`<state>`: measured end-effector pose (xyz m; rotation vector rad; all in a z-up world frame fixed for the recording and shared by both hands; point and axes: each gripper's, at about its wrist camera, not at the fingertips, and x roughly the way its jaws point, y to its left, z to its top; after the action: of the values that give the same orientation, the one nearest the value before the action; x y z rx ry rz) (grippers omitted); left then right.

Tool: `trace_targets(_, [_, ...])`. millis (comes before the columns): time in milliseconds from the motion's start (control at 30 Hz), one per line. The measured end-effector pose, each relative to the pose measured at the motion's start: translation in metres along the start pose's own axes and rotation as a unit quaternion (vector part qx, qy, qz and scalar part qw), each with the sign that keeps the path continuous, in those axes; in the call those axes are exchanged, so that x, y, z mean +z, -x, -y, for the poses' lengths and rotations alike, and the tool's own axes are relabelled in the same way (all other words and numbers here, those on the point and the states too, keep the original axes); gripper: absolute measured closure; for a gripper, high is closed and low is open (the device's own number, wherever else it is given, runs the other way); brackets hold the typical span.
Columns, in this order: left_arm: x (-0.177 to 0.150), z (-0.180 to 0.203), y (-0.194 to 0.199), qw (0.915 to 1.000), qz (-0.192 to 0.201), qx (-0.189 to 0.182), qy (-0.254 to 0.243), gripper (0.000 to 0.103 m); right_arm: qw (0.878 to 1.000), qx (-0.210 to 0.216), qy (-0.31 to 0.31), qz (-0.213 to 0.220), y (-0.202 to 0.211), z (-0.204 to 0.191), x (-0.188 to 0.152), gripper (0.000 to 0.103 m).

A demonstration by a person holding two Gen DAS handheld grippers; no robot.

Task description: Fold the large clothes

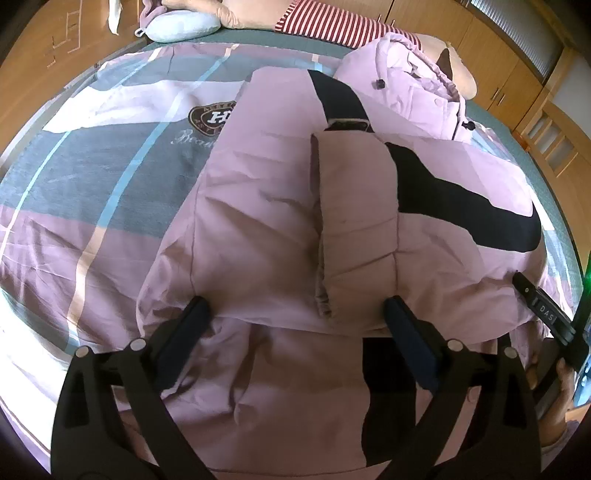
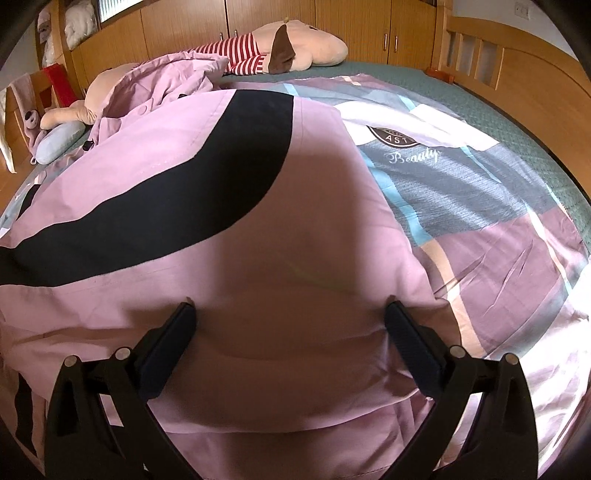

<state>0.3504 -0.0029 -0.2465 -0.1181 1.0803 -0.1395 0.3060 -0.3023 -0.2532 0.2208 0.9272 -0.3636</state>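
A large pink padded jacket [image 1: 258, 206] with black stripes lies spread on the bed. One sleeve [image 1: 354, 221] is folded across its body, cuff toward me. Its hood [image 1: 417, 77] lies at the far end. My left gripper [image 1: 297, 306] is open, fingers spread just above the jacket's near part, beside the sleeve cuff. The right gripper shows at the right edge of the left wrist view [image 1: 546, 317]. In the right wrist view the jacket [image 2: 295, 240] fills the middle, and my right gripper [image 2: 290, 310] is open, resting over its pink fabric.
The bed has a pink, grey and blue patterned cover [image 1: 110, 177] [image 2: 480, 221]. A striped plush toy [image 2: 295, 48] and a grey pillow [image 1: 177, 26] lie at the far end. Wooden cabinets [image 2: 332, 26] and a wooden bed frame [image 2: 498, 62] surround the bed.
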Motion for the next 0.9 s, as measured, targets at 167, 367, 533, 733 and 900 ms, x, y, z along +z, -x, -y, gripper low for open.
trace_targets(167, [0.0002,-0.0002,-0.0016,1.0000,-0.001,0.000,0.001,0.004,1.000,0.000,-0.001,0.002,-0.0001,-0.0002,0.0001,0.001])
trace_targets(367, [-0.0010,0.0014,-0.0030,1.0000,0.000,0.005,-0.002,0.004,1.000,0.001,-0.001,0.005,0.0010,-0.0005,-0.0006,0.001])
trace_targets(533, [-0.0011,0.0013,-0.0033,1.0000,0.000,0.005,-0.002,0.003,1.000,0.002,-0.001,0.007,0.0011,-0.0004,-0.0008,0.001])
trace_targets(733, [-0.0011,0.0012,-0.0036,1.0000,0.001,0.005,-0.002,0.003,1.000,0.002,-0.001,0.007,0.0011,-0.0001,-0.0007,0.001])
trace_targets(900, [-0.0010,0.0012,-0.0039,1.0000,0.001,0.005,-0.002,0.003,1.000,0.002,-0.001,0.007,0.0012,0.0000,-0.0005,0.001])
